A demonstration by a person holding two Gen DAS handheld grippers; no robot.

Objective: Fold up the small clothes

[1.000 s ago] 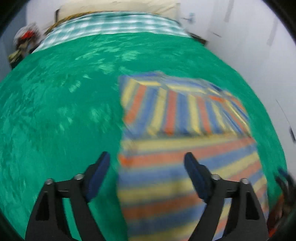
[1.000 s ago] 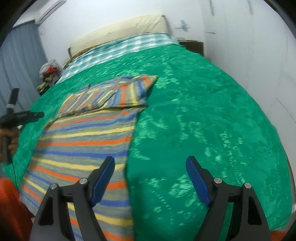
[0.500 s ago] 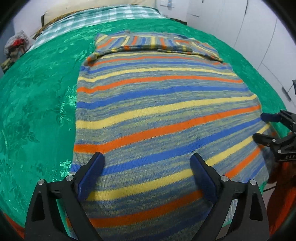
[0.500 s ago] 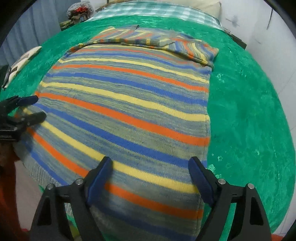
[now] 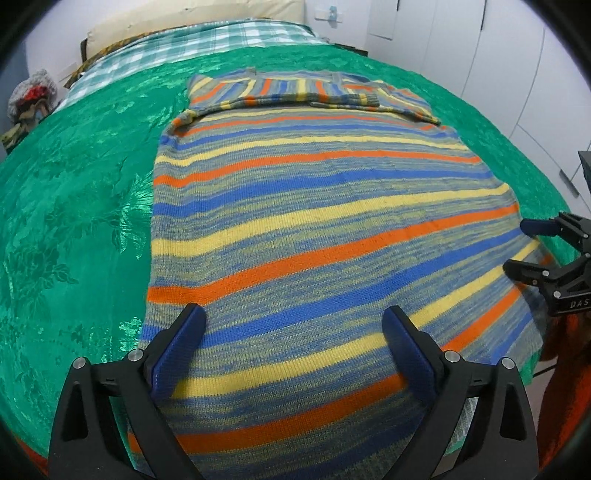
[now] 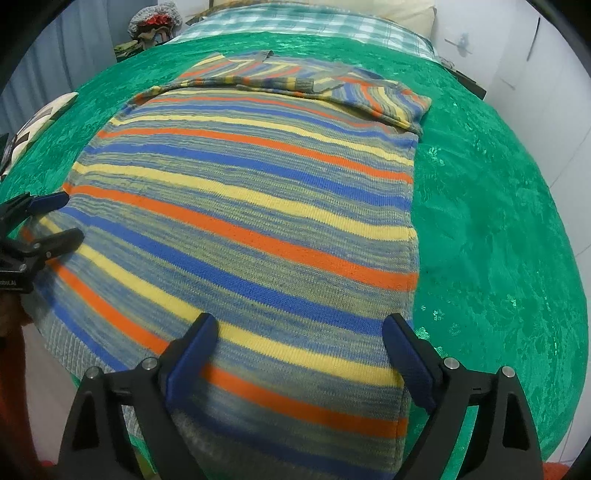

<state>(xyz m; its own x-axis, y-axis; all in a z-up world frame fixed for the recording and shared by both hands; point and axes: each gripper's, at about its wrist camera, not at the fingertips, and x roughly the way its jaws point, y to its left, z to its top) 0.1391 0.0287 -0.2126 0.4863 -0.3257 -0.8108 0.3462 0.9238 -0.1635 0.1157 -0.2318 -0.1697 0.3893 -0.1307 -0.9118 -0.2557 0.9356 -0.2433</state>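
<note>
A knitted sweater point(image 5: 314, 206) with blue, yellow, orange and grey stripes lies flat on the green bedspread point(image 5: 74, 221), sleeves folded across its far end. My left gripper point(image 5: 291, 314) hovers open over the near left part of the hem, nothing between its pads. My right gripper point(image 6: 299, 321) stands over the near right corner of the sweater point(image 6: 258, 206), jaws opening, pads off the cloth. Each gripper shows in the other's view: the right gripper point(image 5: 517, 245) at the sweater's right edge, the left gripper point(image 6: 68, 218) at its left edge.
A checked sheet point(image 5: 192, 44) and a cream pillow point(image 5: 207, 14) lie at the bed's head. A heap of clothes point(image 5: 29, 99) sits far left. White cupboard doors point(image 5: 498, 66) line the right wall. A patterned cloth point(image 6: 33, 122) lies at the bed's left edge.
Both grippers swung in from the sweater's sides and came down over its near hem, then held still. Their jaws have spread wider.
</note>
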